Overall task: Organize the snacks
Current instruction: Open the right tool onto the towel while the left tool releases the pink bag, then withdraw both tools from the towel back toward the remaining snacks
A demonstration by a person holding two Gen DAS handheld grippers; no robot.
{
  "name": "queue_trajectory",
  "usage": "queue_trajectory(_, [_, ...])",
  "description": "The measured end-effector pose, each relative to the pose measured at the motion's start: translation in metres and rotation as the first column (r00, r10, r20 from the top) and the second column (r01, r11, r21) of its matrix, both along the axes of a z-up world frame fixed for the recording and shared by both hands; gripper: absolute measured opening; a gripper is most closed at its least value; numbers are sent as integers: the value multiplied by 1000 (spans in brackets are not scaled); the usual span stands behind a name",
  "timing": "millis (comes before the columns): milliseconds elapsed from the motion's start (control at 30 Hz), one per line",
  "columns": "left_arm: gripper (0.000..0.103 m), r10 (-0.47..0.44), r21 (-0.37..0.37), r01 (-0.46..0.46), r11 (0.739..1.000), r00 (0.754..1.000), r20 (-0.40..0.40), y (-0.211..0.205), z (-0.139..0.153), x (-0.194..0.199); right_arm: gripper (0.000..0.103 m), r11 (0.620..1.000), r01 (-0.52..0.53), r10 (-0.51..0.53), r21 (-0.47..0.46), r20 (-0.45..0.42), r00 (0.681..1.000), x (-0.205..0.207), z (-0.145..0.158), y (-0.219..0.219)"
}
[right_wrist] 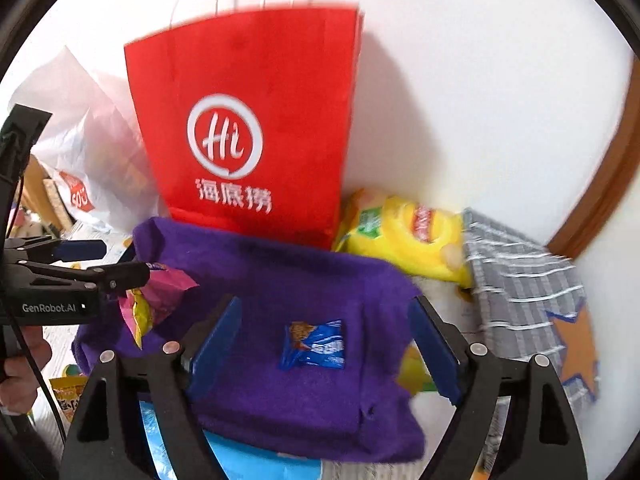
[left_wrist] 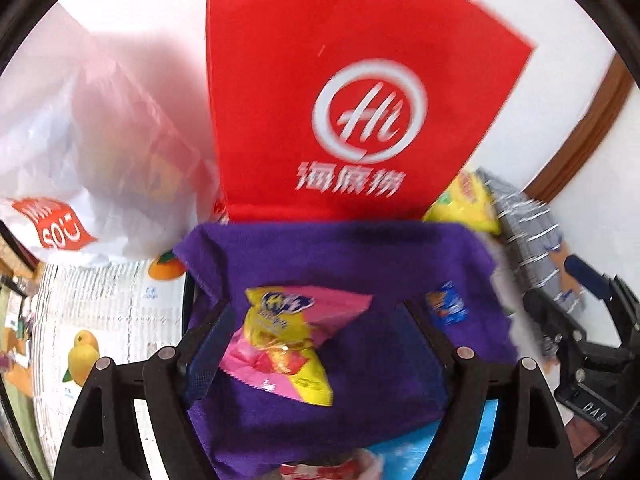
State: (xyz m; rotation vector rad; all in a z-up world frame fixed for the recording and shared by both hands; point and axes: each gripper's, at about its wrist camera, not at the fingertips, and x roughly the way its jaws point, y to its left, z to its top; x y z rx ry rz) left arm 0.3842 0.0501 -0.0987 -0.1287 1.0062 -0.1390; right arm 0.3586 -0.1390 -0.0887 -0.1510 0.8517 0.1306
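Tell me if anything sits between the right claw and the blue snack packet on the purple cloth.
Nothing visible does. The blue packet lies bare on the purple cloth, directly ahead of the open right claw, with no other item over it. The pink-and-yellow packet lies off to the left, by the left claw.

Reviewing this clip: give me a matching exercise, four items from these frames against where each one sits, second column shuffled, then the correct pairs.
Items
1. pink and yellow snack packet
2. blue snack packet
3. red paper bag
4. yellow bag

Places
A. upright against the wall, behind the purple cloth
B. on the purple cloth, in front of the open right claw
C. right of the red bag, beside the grey striped cloth
D. on the purple cloth, in front of the open left claw

Pairs: 1-D, 2-B, 3-A, 4-C
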Motion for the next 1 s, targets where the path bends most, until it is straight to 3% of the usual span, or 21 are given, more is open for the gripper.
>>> queue_trajectory(333, [79, -29, -58, 35, 998, 994, 102, -2, 55, -41, 86, 1000, 22, -22, 9, 81, 996, -62, 33, -12])
queue_trajectory(433, [79, -46, -36, 51, 998, 991, 127, -4, 68, -61, 86, 1000, 23, -24, 18, 36, 999, -75, 34, -16])
queue_trajectory(533, [80, -57, 5, 57, 998, 985, 165, -6, 76, -87, 86, 999, 23, -25, 30, 48, 999, -96, 36, -24])
queue_trajectory(733, [80, -46, 29, 41, 999, 981, 190, -5, 79, -129, 91, 994, 60, -68, 88, 88, 994, -134, 42, -42])
queue_trajectory(1000, [80, -17, 18, 15, 1000, 988, 153, 3, 59, -177, 90, 986, 48, -60, 161, 71, 996, -170, 30, -60])
